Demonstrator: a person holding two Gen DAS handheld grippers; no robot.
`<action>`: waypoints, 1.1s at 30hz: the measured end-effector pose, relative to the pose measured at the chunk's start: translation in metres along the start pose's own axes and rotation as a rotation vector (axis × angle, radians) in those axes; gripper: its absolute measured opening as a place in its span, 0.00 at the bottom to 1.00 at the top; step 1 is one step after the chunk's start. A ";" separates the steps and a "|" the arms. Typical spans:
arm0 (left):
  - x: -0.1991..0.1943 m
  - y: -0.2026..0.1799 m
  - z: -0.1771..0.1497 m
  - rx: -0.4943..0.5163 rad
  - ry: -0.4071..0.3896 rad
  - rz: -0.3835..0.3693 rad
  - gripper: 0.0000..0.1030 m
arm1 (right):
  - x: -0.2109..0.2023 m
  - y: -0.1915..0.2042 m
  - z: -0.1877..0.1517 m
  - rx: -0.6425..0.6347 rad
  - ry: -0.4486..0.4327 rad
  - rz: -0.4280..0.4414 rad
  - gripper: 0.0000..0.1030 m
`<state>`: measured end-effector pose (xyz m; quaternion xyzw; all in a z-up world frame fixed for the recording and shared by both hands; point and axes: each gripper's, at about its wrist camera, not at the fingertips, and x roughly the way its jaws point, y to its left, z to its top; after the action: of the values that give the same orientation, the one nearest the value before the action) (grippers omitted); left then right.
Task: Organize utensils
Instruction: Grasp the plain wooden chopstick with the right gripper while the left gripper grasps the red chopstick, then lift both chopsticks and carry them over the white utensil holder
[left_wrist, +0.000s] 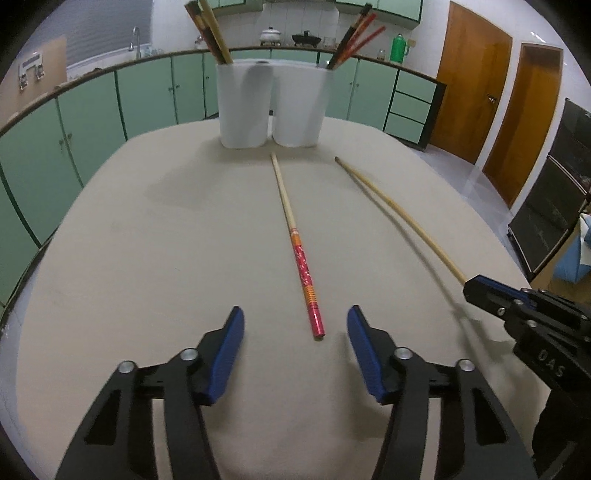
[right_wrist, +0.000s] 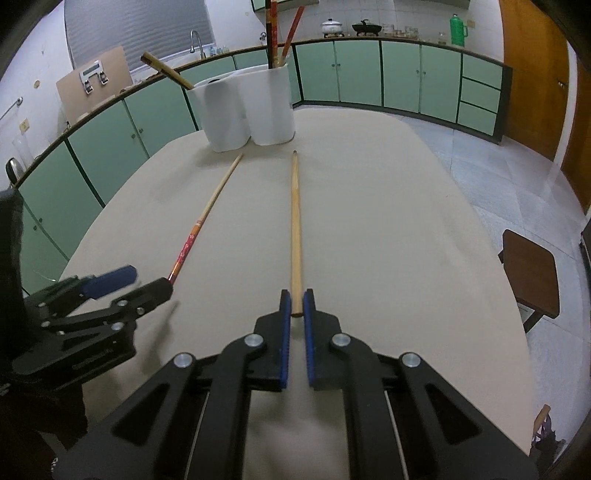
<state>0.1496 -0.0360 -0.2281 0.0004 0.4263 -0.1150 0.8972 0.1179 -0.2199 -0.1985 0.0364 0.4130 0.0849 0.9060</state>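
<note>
A red-handled chopstick (left_wrist: 300, 258) lies on the beige table (left_wrist: 147, 240), its thick end between the spread fingers of my left gripper (left_wrist: 295, 325), which is open. It also shows in the right wrist view (right_wrist: 207, 218). My right gripper (right_wrist: 296, 301) is shut on the thick end of a plain wooden chopstick (right_wrist: 295, 221), which points toward the holder and also shows in the left wrist view (left_wrist: 399, 214). A white two-cup holder (left_wrist: 271, 105) with several chopsticks stands at the table's far edge. It also shows in the right wrist view (right_wrist: 251, 110).
Green cabinets (left_wrist: 92, 107) and a counter run behind the table. Wooden doors (left_wrist: 469, 81) are at the right. A brown stool (right_wrist: 532, 269) stands on the tiled floor to the right of the table.
</note>
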 end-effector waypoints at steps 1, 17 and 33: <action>0.003 0.000 0.000 -0.004 0.008 0.001 0.49 | 0.000 -0.001 0.001 0.002 -0.001 0.002 0.06; 0.007 -0.014 -0.001 0.032 0.017 0.095 0.05 | -0.004 -0.004 -0.002 -0.009 -0.017 0.008 0.06; -0.059 -0.015 0.028 0.072 -0.143 0.086 0.05 | -0.048 0.006 0.041 -0.046 -0.131 0.010 0.06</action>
<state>0.1322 -0.0417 -0.1638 0.0427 0.3564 -0.0913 0.9289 0.1177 -0.2228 -0.1354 0.0230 0.3505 0.0963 0.9313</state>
